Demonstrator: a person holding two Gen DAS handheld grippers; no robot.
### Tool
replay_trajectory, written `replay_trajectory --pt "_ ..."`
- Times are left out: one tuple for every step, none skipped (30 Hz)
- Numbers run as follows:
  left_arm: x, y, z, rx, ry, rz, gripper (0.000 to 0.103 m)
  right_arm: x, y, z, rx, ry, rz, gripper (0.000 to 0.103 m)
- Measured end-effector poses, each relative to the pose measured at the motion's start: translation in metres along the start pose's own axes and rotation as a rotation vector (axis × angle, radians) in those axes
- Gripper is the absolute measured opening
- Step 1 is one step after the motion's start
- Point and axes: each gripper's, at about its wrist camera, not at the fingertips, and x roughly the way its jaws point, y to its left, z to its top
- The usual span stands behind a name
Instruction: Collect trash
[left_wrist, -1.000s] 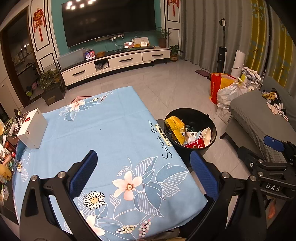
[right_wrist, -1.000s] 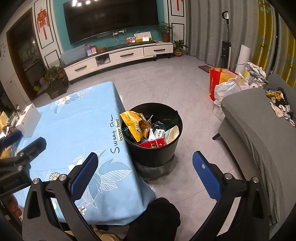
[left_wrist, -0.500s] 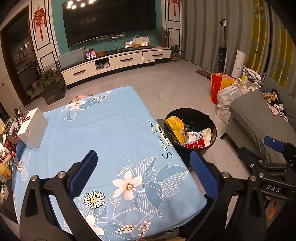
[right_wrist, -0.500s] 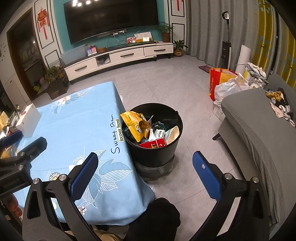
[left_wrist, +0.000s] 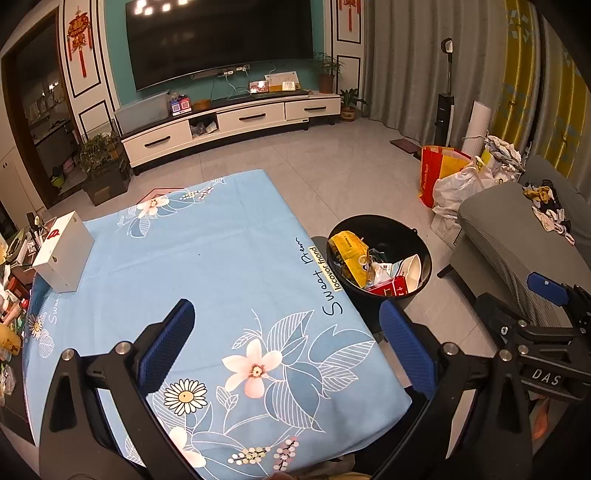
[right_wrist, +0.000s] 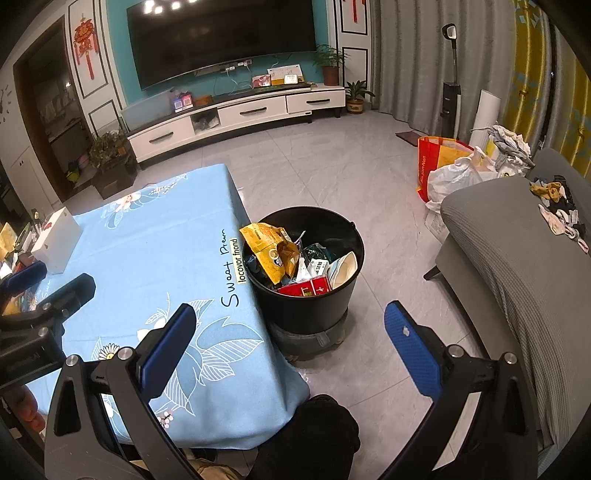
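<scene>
A black trash bin (right_wrist: 317, 306) stands on the floor beside the table's right edge, holding a yellow bag (right_wrist: 271, 249), a red box (right_wrist: 306, 288) and other wrappers; it also shows in the left wrist view (left_wrist: 417, 254). The table carries a blue floral cloth (left_wrist: 207, 266). My left gripper (left_wrist: 291, 347) is open and empty above the cloth's near end. My right gripper (right_wrist: 291, 350) is open and empty, held above the table's corner and the floor in front of the bin. A white box (left_wrist: 62, 251) lies at the table's far left.
A grey sofa (right_wrist: 524, 266) with small clothes lies to the right. A red-yellow bag (right_wrist: 436, 162) and white bags (right_wrist: 458, 173) stand behind it. A TV cabinet (left_wrist: 229, 122) lines the far wall. Clutter (left_wrist: 11, 295) sits along the table's left edge.
</scene>
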Motion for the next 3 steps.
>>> replay_trajectory --pt "-0.0001 -0.0005 0.0 -0.001 0.0 0.0 0.1 -0.0001 -0.0001 0.0001 0.0 0.0 0.001 0.099" --pt "0.0001 -0.0004 -0.0001 -0.002 0.001 0.0 0.1 -0.0002 -0.0004 0.0004 -0.001 -0.001 0.001 0.099" --pt "-0.0001 -0.0009 -0.0003 -0.002 0.001 0.001 0.1 -0.0001 -0.0007 0.0005 -0.001 -0.001 0.0 0.099"
